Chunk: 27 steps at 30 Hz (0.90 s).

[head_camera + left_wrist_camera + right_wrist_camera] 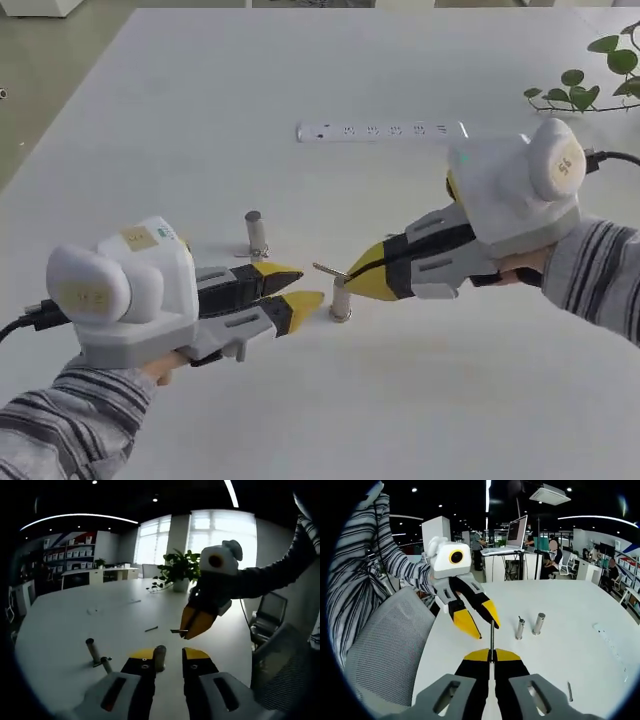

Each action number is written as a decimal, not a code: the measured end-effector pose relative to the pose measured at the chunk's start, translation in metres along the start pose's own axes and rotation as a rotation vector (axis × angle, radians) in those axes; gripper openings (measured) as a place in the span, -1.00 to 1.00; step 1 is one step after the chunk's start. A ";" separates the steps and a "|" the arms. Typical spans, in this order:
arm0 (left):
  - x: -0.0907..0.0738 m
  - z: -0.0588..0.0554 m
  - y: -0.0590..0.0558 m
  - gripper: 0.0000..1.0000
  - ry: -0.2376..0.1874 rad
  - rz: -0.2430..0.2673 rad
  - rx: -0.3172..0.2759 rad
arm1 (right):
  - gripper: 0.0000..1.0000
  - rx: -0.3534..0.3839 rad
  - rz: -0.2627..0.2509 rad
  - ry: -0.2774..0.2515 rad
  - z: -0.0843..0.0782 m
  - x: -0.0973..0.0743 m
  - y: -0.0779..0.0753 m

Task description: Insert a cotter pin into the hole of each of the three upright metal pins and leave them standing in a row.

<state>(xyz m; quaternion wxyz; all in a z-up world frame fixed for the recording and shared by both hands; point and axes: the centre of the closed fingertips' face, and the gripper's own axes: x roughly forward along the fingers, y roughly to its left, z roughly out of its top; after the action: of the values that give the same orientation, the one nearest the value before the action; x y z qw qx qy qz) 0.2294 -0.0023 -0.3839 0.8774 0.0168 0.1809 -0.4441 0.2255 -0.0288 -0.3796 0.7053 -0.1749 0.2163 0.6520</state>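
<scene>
A short upright metal pin (340, 300) stands on the white table (200, 120), just ahead of the spread yellow tips of my open left gripper (308, 285); in the left gripper view this pin (159, 657) rises between the jaws. My right gripper (352, 275) is shut on a thin cotter pin (328, 270), whose tip points over that pin. The cotter pin (491, 635) runs straight out from the right gripper's jaws. Two more metal pins (538, 623) stand farther off, and one of them (520, 628) has something thin sticking out of its top.
A white power strip (380, 131) lies across the table's far side. A potted plant (600, 80) trails at the far right. A loose cotter pin (151, 628) lies on the table. A mesh office chair (395, 645) stands by the table's edge.
</scene>
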 end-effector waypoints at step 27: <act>0.054 -0.037 0.018 -0.50 0.134 0.127 0.020 | -1.00 0.014 -0.114 0.221 -0.076 -0.011 -0.032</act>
<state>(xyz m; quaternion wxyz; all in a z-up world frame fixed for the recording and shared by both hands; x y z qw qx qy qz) 0.2617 -0.0264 -0.4391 0.8894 0.0668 0.2335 -0.3873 0.2510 -0.0814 -0.4393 0.7143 -0.2528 0.2869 0.5862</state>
